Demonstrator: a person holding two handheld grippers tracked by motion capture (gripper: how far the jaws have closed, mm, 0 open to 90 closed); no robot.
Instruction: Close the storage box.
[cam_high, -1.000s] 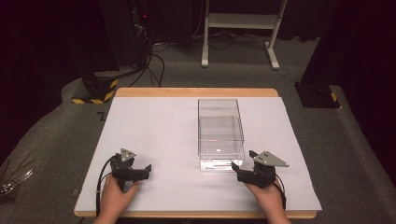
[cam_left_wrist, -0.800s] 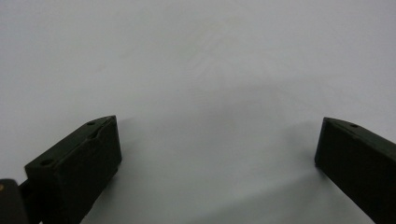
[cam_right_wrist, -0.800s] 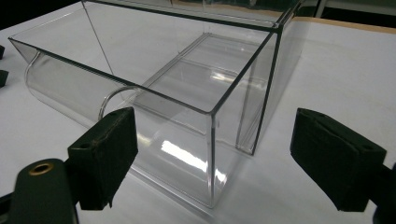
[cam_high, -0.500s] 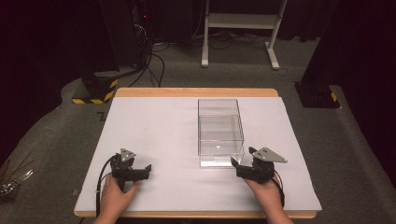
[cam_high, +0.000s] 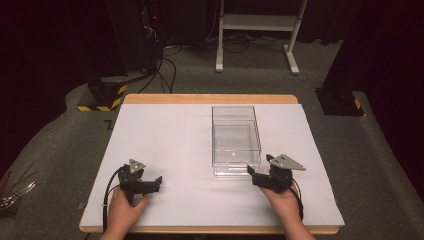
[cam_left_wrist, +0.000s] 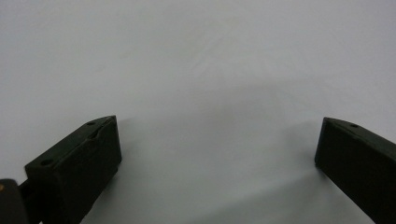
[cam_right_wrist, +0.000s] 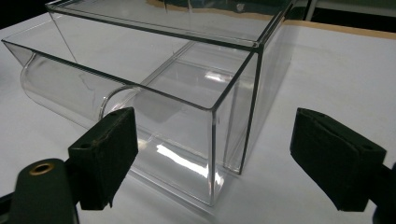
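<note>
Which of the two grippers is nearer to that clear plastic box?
Right. The right gripper sits just at the near right corner of the clear box, jaws open toward it. The left gripper rests well off to the box's left, over bare table.
</note>
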